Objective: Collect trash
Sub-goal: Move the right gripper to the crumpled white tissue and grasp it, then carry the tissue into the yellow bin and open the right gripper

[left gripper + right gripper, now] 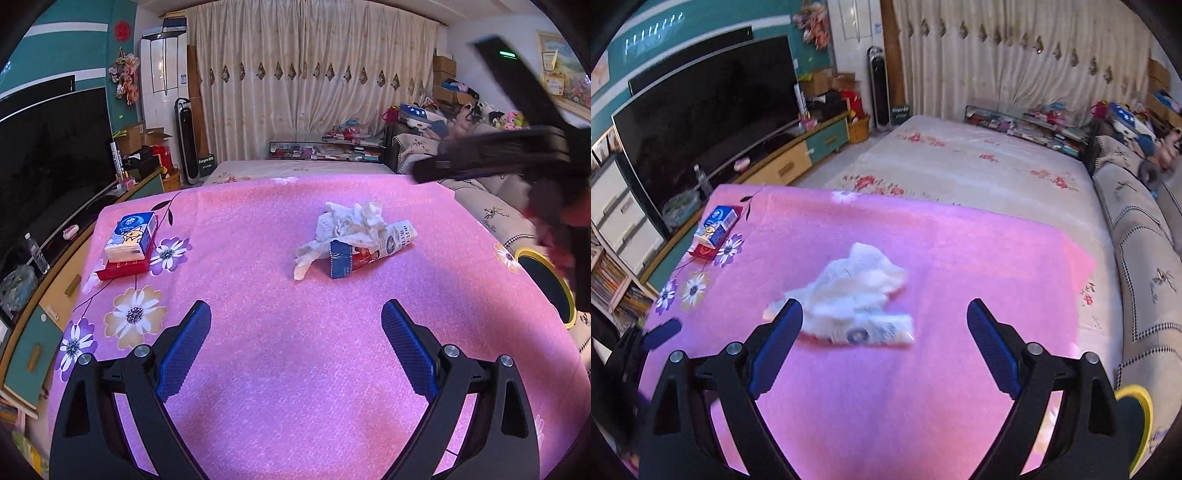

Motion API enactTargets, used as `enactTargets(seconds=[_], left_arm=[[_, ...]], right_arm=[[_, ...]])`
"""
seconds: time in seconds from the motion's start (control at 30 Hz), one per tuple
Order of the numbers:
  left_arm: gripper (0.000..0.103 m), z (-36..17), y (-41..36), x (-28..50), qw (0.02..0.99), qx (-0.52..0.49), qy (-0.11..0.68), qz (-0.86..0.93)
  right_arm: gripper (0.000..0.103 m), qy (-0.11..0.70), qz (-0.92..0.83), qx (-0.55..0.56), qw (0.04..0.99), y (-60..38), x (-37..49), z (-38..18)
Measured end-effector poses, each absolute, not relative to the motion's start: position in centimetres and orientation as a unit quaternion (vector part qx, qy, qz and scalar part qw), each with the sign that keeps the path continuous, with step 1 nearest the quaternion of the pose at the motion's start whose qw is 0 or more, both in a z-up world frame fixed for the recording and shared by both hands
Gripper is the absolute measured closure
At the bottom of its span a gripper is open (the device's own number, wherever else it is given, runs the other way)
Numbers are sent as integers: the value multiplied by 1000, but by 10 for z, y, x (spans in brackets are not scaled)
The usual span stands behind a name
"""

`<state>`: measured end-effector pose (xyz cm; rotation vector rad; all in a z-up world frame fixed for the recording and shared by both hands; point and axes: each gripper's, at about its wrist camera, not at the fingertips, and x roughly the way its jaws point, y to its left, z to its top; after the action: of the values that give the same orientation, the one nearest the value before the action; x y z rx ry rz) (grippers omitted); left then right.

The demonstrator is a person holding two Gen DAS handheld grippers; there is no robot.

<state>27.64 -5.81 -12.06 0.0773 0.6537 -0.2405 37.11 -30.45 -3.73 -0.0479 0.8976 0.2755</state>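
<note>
Both my tools stand wide and empty: left gripper [295, 325], right gripper [884, 321], blue ribbed pads on black arms. Beneath them, pink tablecloth [258, 369], grainy, flowers printed at my left. Ahead of the left gripper's tips, well apart: crumpled white tissue [347, 221] lying on a flattened printed carton [369, 247]; the same heap sits just past my right gripper. Far left: tissue pack [131, 236] on a red box [122, 267]. Right, off the table edge: yellow-rimmed bin [546, 280]. Beyond: floral bed [979, 162], pleated curtains [314, 74], television [701, 122].
</note>
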Motion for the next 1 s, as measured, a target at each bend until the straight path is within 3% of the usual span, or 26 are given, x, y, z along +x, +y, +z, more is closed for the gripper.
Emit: enactTargets(seconds=[0.33,0.4,0.5,0.57,0.6,1.0], left_arm=[[11,-120,-70,273,941,62,313,-116],[11,-120,-71,272,940,63,314,-119],[11,-120,-73,271,939,65,314,-122],[11,-120,-75,270,939,68,314,-123],[11,-120,-76,269,939,69,313,-123],[11,-123,-72,274,937,61,320,-124]], right_arm=[[18,527,101,-54,842,-252,431,-93],[24,537,101,-60,836,-249,431,-100],[49,548,113,-46,828,-246,431,-106],[85,548,118,-35,827,-246,432,-106],[91,545,121,-30,829,-248,431,-103],[95,457,162,19,875,-273,390,-13]])
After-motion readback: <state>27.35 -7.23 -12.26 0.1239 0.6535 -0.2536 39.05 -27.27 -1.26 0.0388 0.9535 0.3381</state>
